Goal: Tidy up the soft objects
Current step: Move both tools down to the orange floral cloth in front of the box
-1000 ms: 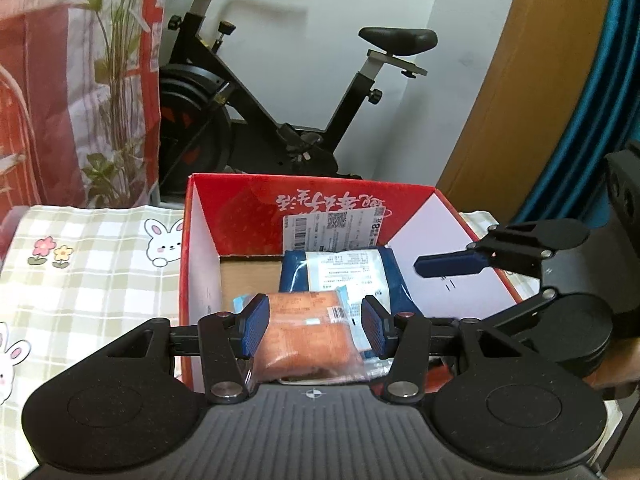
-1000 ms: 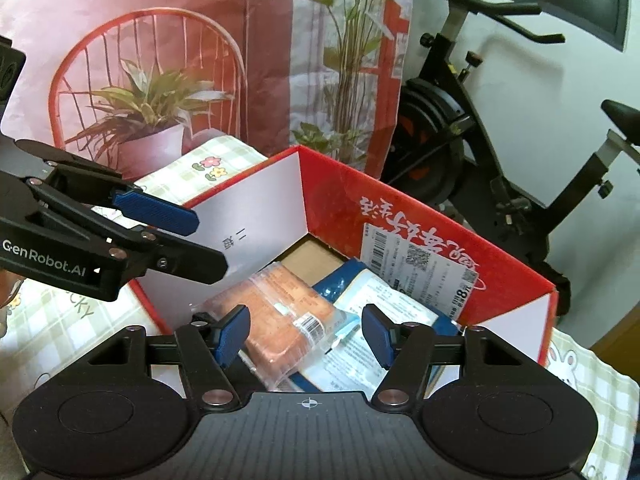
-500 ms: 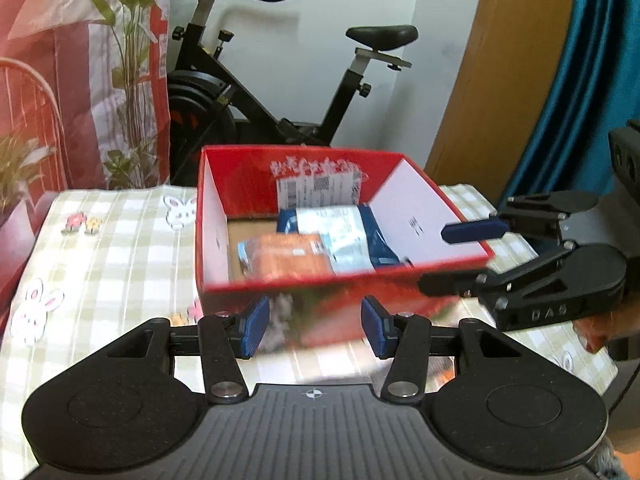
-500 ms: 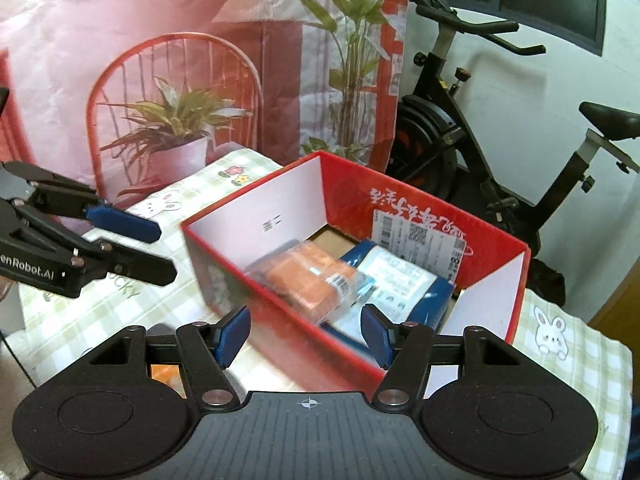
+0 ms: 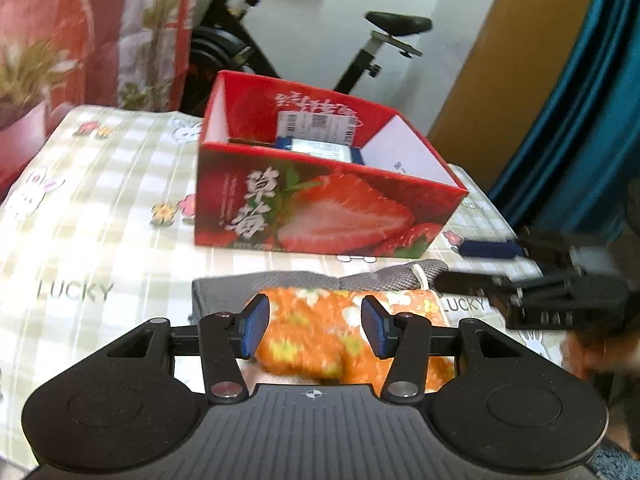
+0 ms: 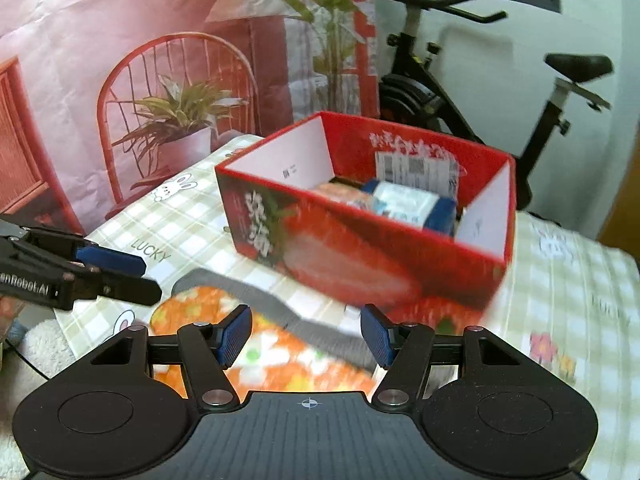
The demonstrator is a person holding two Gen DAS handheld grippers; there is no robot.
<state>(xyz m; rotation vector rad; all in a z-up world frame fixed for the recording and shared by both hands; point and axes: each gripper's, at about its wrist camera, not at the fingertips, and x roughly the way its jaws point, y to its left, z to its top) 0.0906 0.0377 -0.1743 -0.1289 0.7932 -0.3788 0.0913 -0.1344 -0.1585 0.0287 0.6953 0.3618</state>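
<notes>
A red strawberry box [image 5: 320,208] stands on the checked tablecloth and holds a blue-and-white packet [image 5: 320,147] and an orange packet [image 6: 340,194]. In front of the box lies an orange flowered cloth [image 5: 320,332] on a grey cloth [image 5: 224,286]. My left gripper [image 5: 315,327] is open and empty, low over the orange cloth. My right gripper [image 6: 307,334] is open and empty above the same orange cloth [image 6: 276,352] and grey cloth [image 6: 240,286]. Each gripper shows in the other's view, the right one [image 5: 492,258] and the left one [image 6: 116,268].
The box [image 6: 360,248] sits mid-table on the tablecloth [image 5: 80,216]. An exercise bike [image 5: 372,48] stands behind the table. A printed red backdrop with a chair and plants [image 6: 160,80] hangs at the left. A blue curtain [image 5: 580,100] is at the right.
Both grippers have pulled back and down out of the box to the near side of the table. The orange packet stays in the box. The orange and grey cloths have come into view.
</notes>
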